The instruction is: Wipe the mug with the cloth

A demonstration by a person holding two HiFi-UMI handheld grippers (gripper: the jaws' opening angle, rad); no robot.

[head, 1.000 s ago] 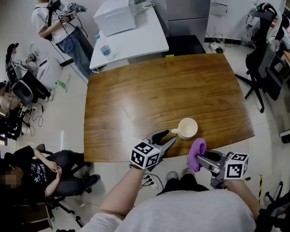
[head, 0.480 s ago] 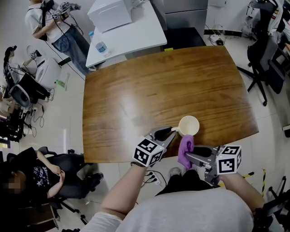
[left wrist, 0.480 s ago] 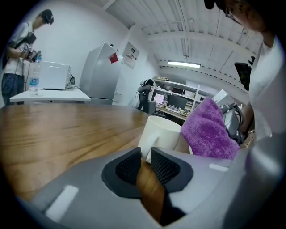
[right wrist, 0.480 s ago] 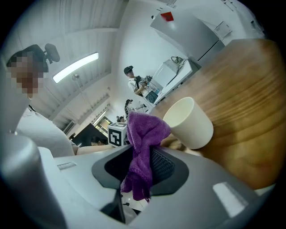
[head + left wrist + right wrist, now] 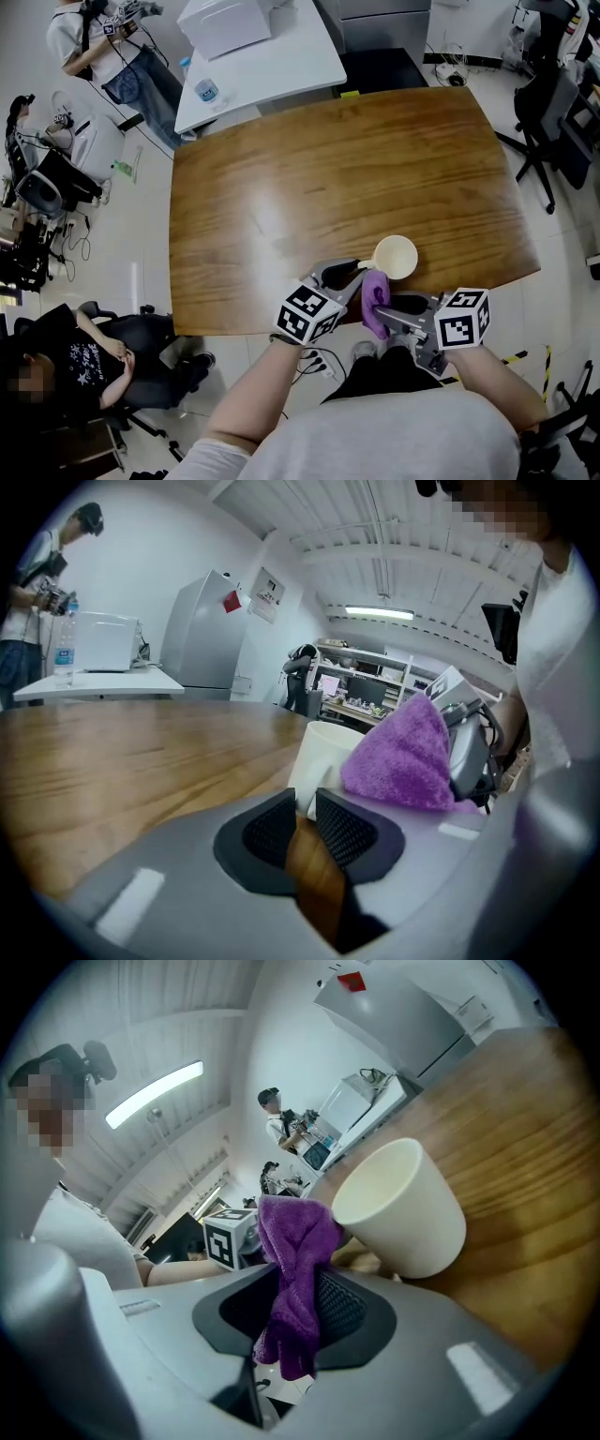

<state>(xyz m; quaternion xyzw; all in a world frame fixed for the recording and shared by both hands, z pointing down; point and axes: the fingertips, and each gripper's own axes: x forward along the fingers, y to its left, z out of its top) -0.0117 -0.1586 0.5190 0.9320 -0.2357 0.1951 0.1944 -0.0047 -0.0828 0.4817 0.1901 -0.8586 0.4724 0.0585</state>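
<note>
Mug [image 5: 396, 255] stands upright near the front edge of the wooden counter [image 5: 328, 169], handle pointing left into the left tongs [image 5: 354, 275], whose jaws are closing on that handle. Just right of them, the purple cloth [image 5: 375, 295] sits beside the mug, clamped in the right tongs [image 5: 382, 307].

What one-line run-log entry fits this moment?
left gripper: jaws closing on handle of mug | right gripper: holds cloth beside mug | mug: upright on table
</note>
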